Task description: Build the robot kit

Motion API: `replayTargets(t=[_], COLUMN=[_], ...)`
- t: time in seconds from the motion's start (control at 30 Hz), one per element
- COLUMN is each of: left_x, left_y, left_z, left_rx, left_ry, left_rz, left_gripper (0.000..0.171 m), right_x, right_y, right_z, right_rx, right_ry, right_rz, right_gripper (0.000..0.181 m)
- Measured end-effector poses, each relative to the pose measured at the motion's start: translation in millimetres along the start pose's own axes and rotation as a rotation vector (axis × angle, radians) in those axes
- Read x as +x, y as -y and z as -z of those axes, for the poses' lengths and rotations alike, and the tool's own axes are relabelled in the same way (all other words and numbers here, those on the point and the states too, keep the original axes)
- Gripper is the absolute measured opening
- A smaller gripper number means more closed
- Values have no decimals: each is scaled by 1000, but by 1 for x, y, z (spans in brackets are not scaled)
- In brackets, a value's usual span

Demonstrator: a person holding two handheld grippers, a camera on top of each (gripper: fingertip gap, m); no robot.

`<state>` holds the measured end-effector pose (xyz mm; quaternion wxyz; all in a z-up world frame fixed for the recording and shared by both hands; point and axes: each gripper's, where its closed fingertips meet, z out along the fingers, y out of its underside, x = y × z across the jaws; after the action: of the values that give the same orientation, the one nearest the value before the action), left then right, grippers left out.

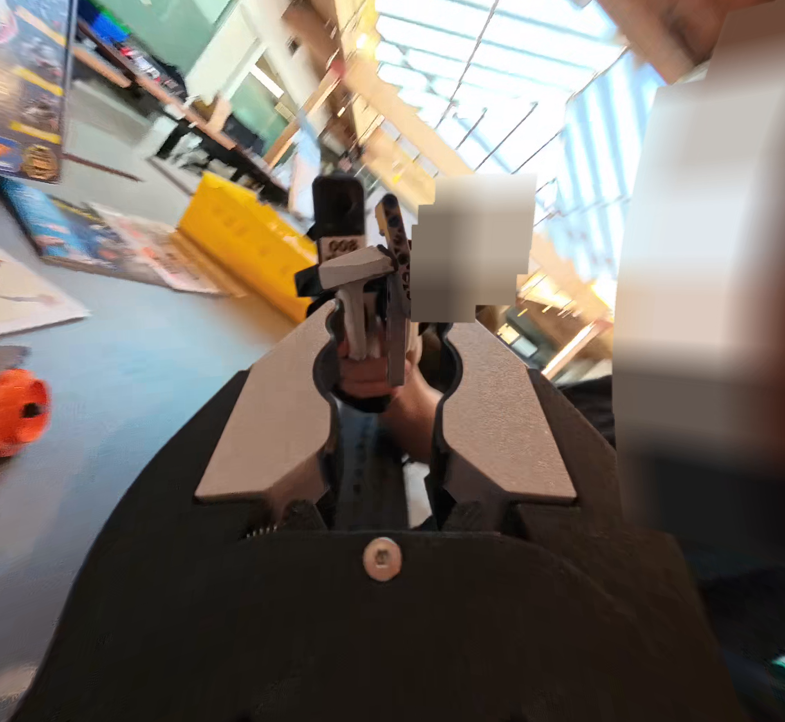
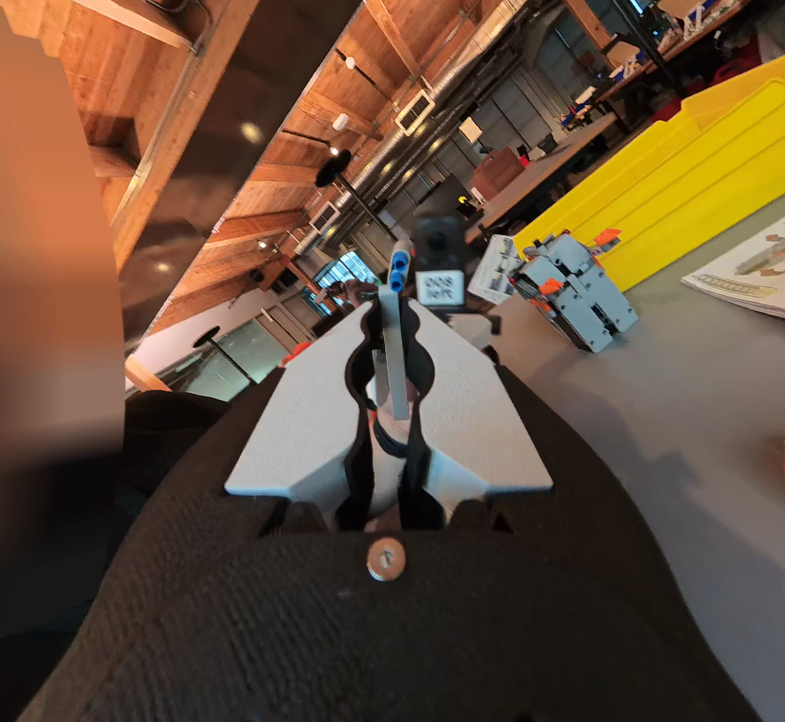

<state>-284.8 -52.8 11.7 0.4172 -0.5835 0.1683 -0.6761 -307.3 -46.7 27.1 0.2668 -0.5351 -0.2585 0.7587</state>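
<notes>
We see the right gripper (image 2: 388,311) with its fingers closed narrowly on a grey perforated beam (image 2: 393,362) with blue pins, at frame centre above the table (image 2: 637,425). The left gripper (image 1: 399,315) faces it, fingers wide around the beam's end, seemingly not touching. A grey-and-orange brick assembly (image 2: 573,298) stands at centre right.

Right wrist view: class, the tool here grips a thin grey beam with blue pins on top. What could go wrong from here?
1. The right tool seems to pinch the grey beam only near its tips, so the beam might pivot or slip out.
2. The open left tool points straight at it, close by; a bump could knock the blue pins loose.
</notes>
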Motion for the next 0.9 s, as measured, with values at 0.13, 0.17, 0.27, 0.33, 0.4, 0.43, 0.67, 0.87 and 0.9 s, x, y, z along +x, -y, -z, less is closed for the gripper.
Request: replayTargets(t=[0.13,0.17,0.27,0.33,0.4,0.43,0.67,0.87,0.9], left_x=[-6,-7,0,6,12,13,1,-9,-8], left_y=[-12,-13,-10,-11,-10,-11,-12,-3,-3], left_z=[-10,-11,-12,-12,-11,-11,-3,10,9], left_rx=[-166,-170,-123,-95,-74,-74,-80,-79,-90], left_ry=[101,107,29,-55,-122,-134,2,72,61], left_rz=[-181,-189,-103,-14,66,89,-3,-23,-11], left_gripper=[14,14,14,14,14,14,19,18,14], right_x=[11,11,6,2,-3,-3,10,16,15], right_y=[-5,-6,-4,-5,-6,-7,-9,-13,-14], right_z=[1,1,2,1,2,2,3,2,2], right_rx=[-38,-45,-40,-43,-40,-46,-45,-66,-71], right_ry=[-86,-87,-49,6,76,92,48,27,29], right_rz=[70,79,78,56,2,-16,-83,-125,-117], right_gripper=[6,6,7,8,8,8,7,7,7])
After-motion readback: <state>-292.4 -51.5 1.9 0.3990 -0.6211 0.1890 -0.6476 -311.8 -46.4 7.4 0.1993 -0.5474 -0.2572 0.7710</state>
